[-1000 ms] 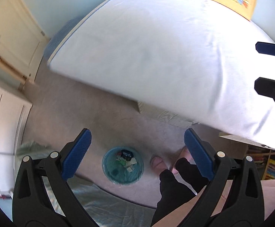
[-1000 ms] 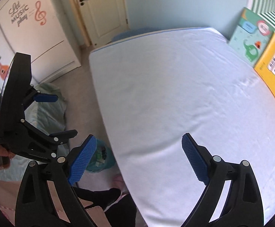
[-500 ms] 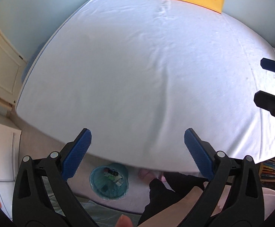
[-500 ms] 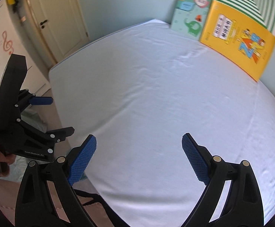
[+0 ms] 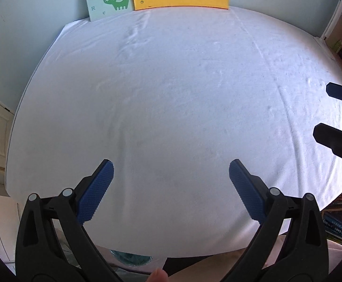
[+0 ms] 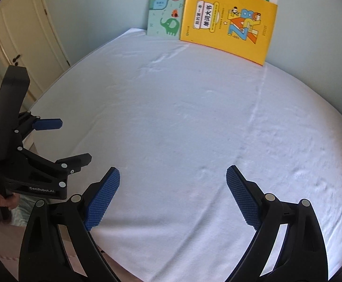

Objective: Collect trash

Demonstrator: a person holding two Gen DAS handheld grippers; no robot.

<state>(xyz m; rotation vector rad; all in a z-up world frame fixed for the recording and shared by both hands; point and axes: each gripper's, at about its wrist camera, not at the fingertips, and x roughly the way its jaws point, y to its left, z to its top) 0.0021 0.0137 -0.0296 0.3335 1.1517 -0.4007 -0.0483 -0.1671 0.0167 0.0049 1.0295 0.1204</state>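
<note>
White bed (image 5: 171,105) before us, two books (image 6: 227,23) upright at its far edge; our left gripper (image 5: 171,183) and right gripper (image 6: 173,188) spread wide, holding nothing; bin (image 5: 131,259) below near edge, mostly hidden, orientation unclear

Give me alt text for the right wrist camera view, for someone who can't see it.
The open right claw hovers over a bare white bed sheet, holding nothing. A yellow word book and a teal elephant book lean against the pale wall beyond the sheet, and the open black left claw shows at the left edge.

Matt cloth sheet (image 5: 171,94), glossy paper books (image 6: 227,23)
</note>
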